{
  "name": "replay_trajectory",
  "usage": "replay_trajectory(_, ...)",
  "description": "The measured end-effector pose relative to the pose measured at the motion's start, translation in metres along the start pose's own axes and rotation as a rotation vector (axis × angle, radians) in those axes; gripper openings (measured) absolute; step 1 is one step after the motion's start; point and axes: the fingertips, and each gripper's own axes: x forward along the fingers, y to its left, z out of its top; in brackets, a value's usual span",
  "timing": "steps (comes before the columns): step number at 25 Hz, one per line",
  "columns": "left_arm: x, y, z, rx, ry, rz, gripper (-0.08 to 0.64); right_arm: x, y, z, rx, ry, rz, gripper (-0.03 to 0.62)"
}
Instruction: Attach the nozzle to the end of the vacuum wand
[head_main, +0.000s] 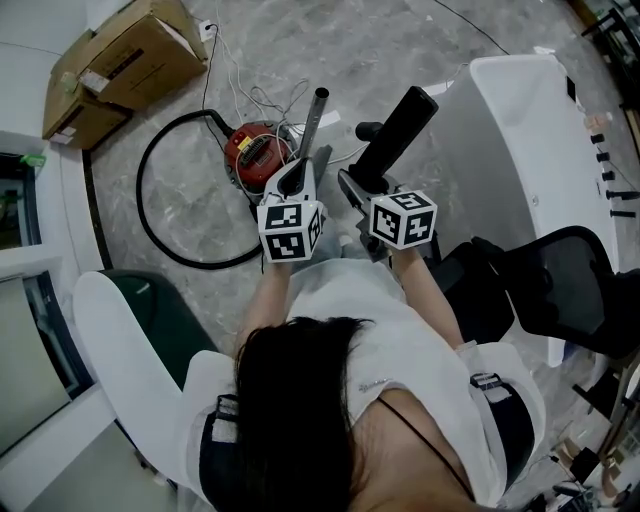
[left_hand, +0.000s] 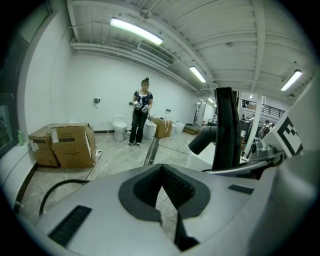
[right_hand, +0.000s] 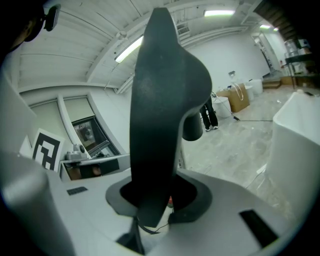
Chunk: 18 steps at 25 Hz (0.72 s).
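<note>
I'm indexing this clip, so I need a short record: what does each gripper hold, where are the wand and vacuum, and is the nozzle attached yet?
left gripper: jaws together, nothing between them
right gripper: shut on the black nozzle
wand: metal tube just beyond the left gripper's tips, free end bare
vacuum: red body on the floor, black hose looped beside it
task state: nozzle and wand apart, not yet joined

Black flat nozzle (head_main: 400, 130) tilts upward in the jaws of the right gripper (head_main: 352, 190); grey metal wand (head_main: 315, 118) slants beside it, apart
</note>
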Motion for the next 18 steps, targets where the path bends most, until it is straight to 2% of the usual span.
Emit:
replay_trajectory(7,0.011,0.006,0.006,0.041,-0.002,-0.005,0.003,0.005,-0.003,0.01,-0.02,-0.008,-0.001,0.107)
replay_trajectory(18,0.046,0.023,0.008,0.049,0.026,-0.028,0.005,0.024,-0.014,0.032,-0.024,0.005,-0.007,0.107)
